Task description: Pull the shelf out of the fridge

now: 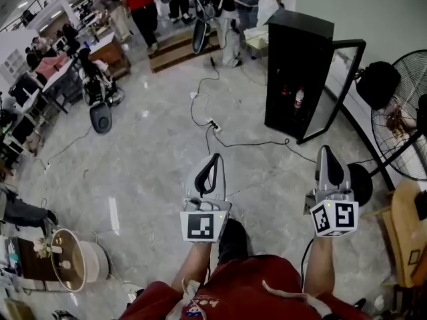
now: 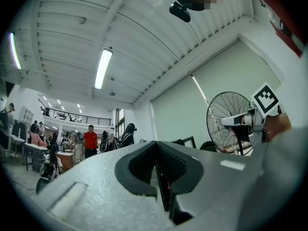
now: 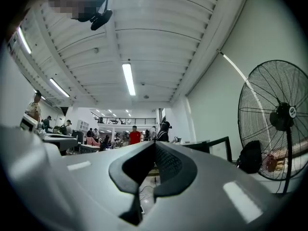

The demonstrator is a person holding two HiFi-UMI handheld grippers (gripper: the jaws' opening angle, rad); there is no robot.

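I keep the left claw [image 1: 215, 159] and right claw [image 1: 326, 152] shut, empty and tipped slightly up, idle because the fridge [image 1: 297, 52] stands well ahead across the floor, its door [image 1: 337, 85] open, the shelf inside too small to see.

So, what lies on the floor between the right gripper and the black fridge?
In the head view, mostly bare grey floor, crossed by one black cable, lies between the right gripper and the fridge.
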